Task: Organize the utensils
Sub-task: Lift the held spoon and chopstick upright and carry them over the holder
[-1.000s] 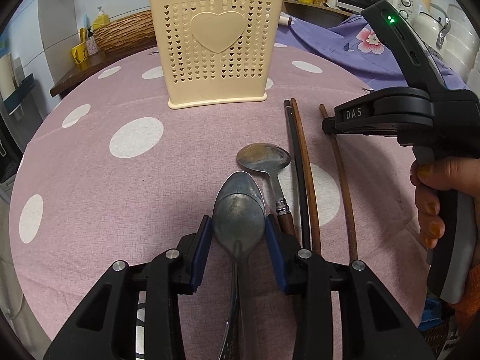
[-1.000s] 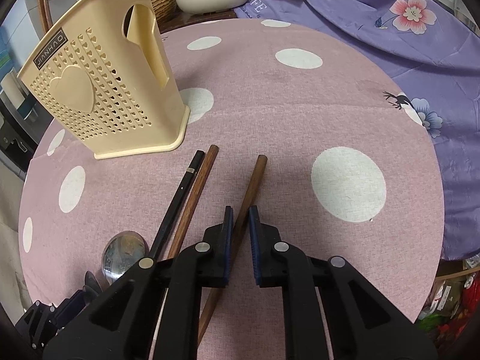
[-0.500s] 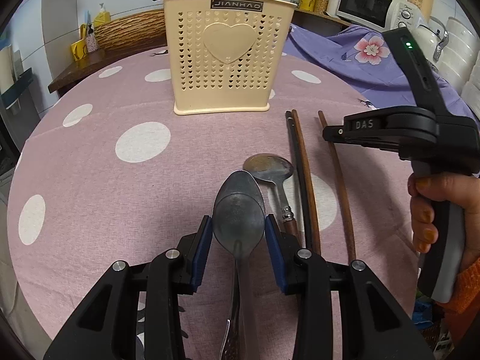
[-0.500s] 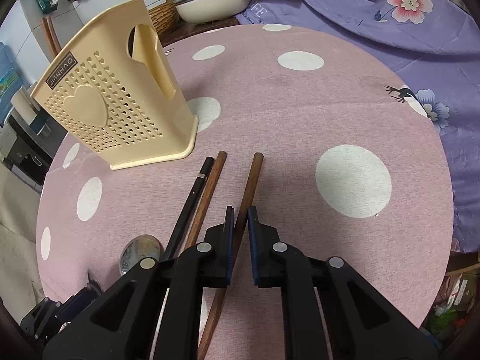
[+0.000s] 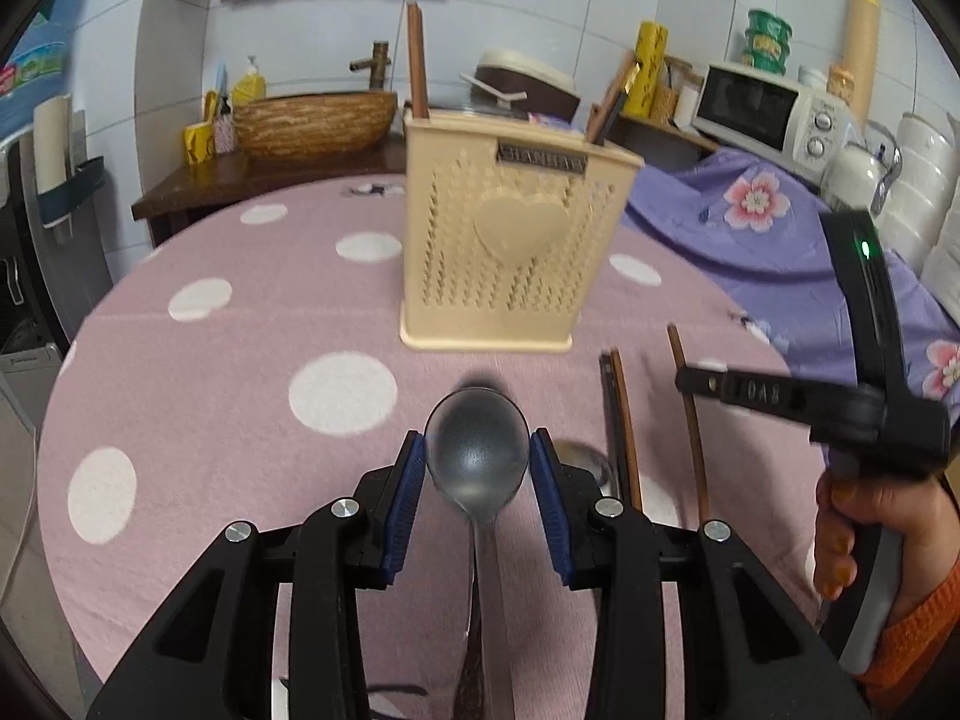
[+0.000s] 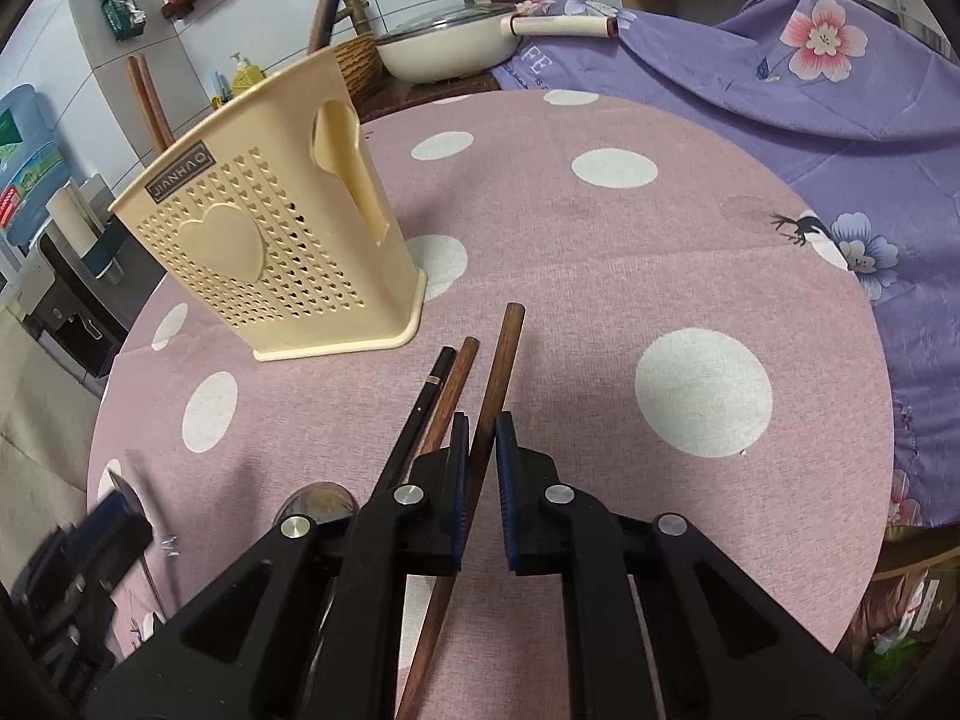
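Observation:
My left gripper [image 5: 477,461] is shut on the bowl of a metal spoon [image 5: 476,450], lifted above the pink dotted tablecloth [image 5: 240,396]. The cream perforated utensil holder [image 5: 510,240] stands straight ahead, with sticks poking out of its top. My right gripper [image 6: 478,450] is shut on a dark brown chopstick [image 6: 501,360], raised off the cloth. A black chopstick [image 6: 429,396] and a brown chopstick [image 6: 454,384] lie just left of it. A second spoon [image 5: 585,459] rests on the cloth, partly hidden behind my left gripper's right finger.
A purple floral cloth [image 6: 780,60] covers the table's right side. Behind the table stand a white pan [image 6: 450,42], a woven basket [image 5: 312,120] and a microwave [image 5: 774,108]. A hand in an orange sleeve [image 5: 870,540] holds the right gripper.
Both grippers have risen and tilted up, each keeping its utensil. The held spoon came off the cloth, and the holder looms larger in the left wrist view.

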The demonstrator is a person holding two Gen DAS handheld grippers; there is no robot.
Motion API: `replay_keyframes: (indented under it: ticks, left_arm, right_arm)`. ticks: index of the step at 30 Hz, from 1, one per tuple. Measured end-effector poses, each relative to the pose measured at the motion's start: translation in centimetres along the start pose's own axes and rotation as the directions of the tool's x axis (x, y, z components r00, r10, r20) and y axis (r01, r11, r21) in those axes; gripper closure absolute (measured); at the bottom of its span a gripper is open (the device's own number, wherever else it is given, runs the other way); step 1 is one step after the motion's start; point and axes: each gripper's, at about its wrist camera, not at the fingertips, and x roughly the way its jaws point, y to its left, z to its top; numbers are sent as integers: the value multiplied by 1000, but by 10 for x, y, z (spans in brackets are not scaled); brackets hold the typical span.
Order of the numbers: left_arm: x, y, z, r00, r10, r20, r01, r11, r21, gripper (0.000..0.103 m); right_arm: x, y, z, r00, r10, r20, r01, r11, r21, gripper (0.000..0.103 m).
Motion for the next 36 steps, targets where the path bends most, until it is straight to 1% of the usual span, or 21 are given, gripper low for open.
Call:
replay_keyframes:
  ticks: [4, 6, 12, 17, 20, 27, 36]
  left_arm:
    - [-10, 3, 13, 998, 8, 59, -8, 1000, -4, 68]
    - [-10, 3, 16, 998, 16, 62, -16, 1000, 4, 68]
    - [-16, 5, 17, 997, 8, 73, -7, 1000, -11, 68]
    - [-26, 4, 23, 995, 4, 103, -3, 1000, -9, 68]
    - [-33, 3, 30, 992, 3, 126, -2, 1000, -7, 68]
    - [-41, -1, 41, 988, 5, 157, -7, 1000, 10, 68]
    - [-52, -6, 55, 983, -7, 185, 1, 1000, 28, 68]
  right_arm:
    - [-10, 4, 1, 999, 7, 32, -6, 1000, -23, 93]
    - [-12, 7, 1, 999, 10, 38, -9, 999, -35, 93]
    - [-20, 12, 2, 998, 27, 53, -24, 999, -45, 94]
    - [-39, 20, 4, 993, 65, 101, -57, 995, -78, 94]
    - [-52, 23, 7, 985, 108, 133, -96, 991, -96, 95]
    - [-80, 33, 12, 968, 171, 183, -142, 977, -160, 96]
    - [-122, 43, 24, 936, 260, 236, -217, 957, -194, 96]
